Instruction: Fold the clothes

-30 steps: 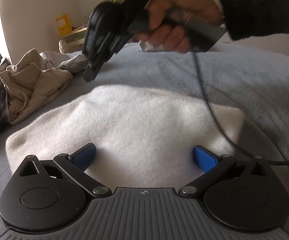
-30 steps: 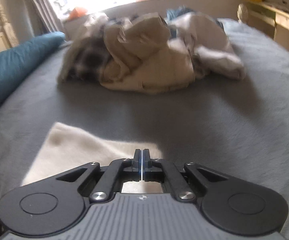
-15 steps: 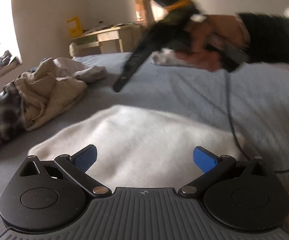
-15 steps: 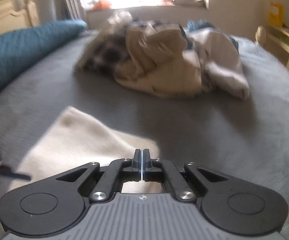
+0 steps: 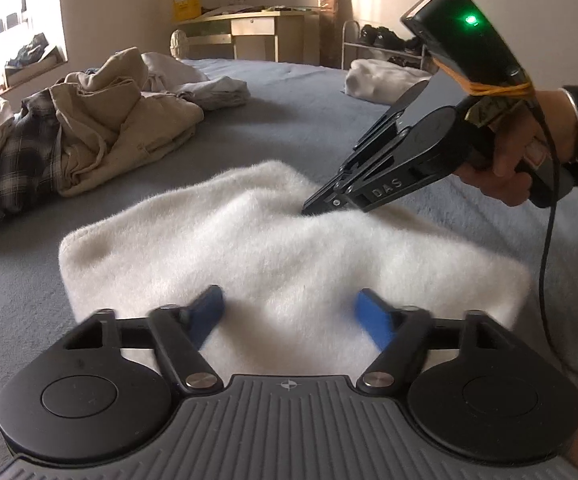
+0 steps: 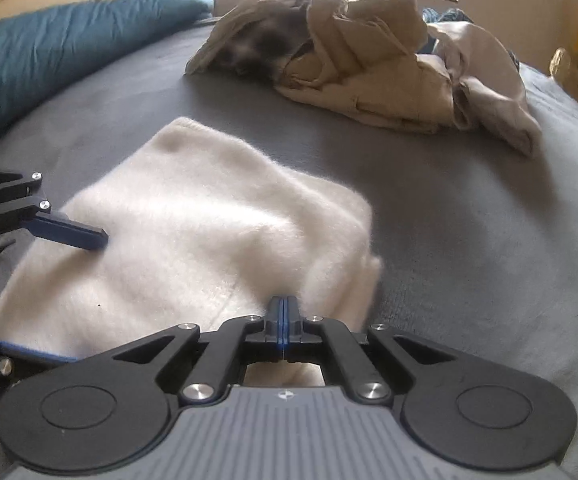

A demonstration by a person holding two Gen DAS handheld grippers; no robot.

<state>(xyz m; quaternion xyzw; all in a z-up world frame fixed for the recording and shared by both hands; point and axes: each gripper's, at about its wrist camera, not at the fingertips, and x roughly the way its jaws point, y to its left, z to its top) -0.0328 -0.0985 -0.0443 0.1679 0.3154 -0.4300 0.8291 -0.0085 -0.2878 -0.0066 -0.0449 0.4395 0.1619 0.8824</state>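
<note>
A folded white fuzzy garment (image 5: 289,240) lies on the grey bed; it also shows in the right wrist view (image 6: 193,232). My left gripper (image 5: 291,308) is open, its blue pads spread over the garment's near edge. My right gripper (image 6: 284,312) is shut with its tip resting on the garment's top; nothing shows between its pads. In the left wrist view the right gripper (image 5: 309,210) comes in from the right, tip down on the white fabric. One left pad (image 6: 77,234) shows in the right wrist view.
A pile of beige and plaid clothes (image 5: 81,140) lies at the left of the bed, also in the right wrist view (image 6: 369,64). A teal pillow (image 6: 49,48), another white bundle (image 5: 385,80), a desk (image 5: 249,32) and a shoe rack stand beyond.
My right gripper has come down from above the bed and now touches the top of the white garment. My left gripper's pads have drawn a little closer together.
</note>
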